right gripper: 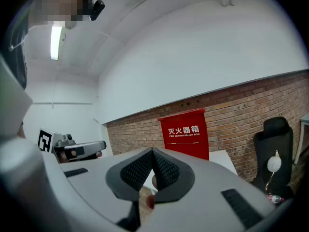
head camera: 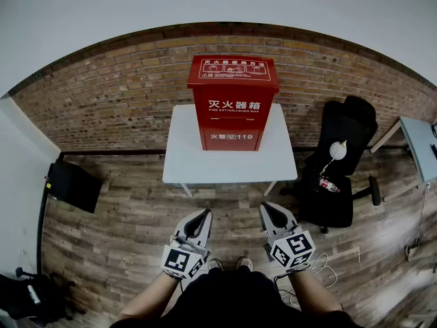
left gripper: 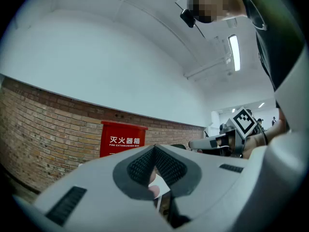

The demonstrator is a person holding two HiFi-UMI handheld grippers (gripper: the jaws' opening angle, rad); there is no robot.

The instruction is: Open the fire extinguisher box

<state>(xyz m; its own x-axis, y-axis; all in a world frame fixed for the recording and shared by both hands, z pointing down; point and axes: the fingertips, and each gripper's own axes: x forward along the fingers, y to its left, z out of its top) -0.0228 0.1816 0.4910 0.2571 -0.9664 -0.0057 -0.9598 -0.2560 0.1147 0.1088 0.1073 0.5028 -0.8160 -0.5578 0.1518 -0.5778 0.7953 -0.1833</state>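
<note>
Fire extinguisher box (head camera: 233, 108): closed, at back edge of table (head camera: 184, 157). Left gripper (head camera: 203, 216), right gripper (head camera: 267, 210): squeezed shut, empty, well apart from it. Not started. Probably needs stepping closer, then lifting lid (head camera: 233, 70).

Operator's kit: pair of hand-held tongs in pale grey, each with a marker cube, worn with dark clothing.

Left tongs (head camera: 205, 214) and right tongs (head camera: 265, 208): light-grey moulded housings tapering to a point, each carrying a white cube (head camera: 183, 260) printed with black square markers. Inner faces fitted with dark grey pads (left gripper: 140, 167) of fine mesh texture, set in a darker V-shaped surround. Small black ribbed inserts (left gripper: 66, 204) sit on the shell to either side. Wearer: black garment (head camera: 225, 296) and pale shoes (head camera: 244, 261).
</note>
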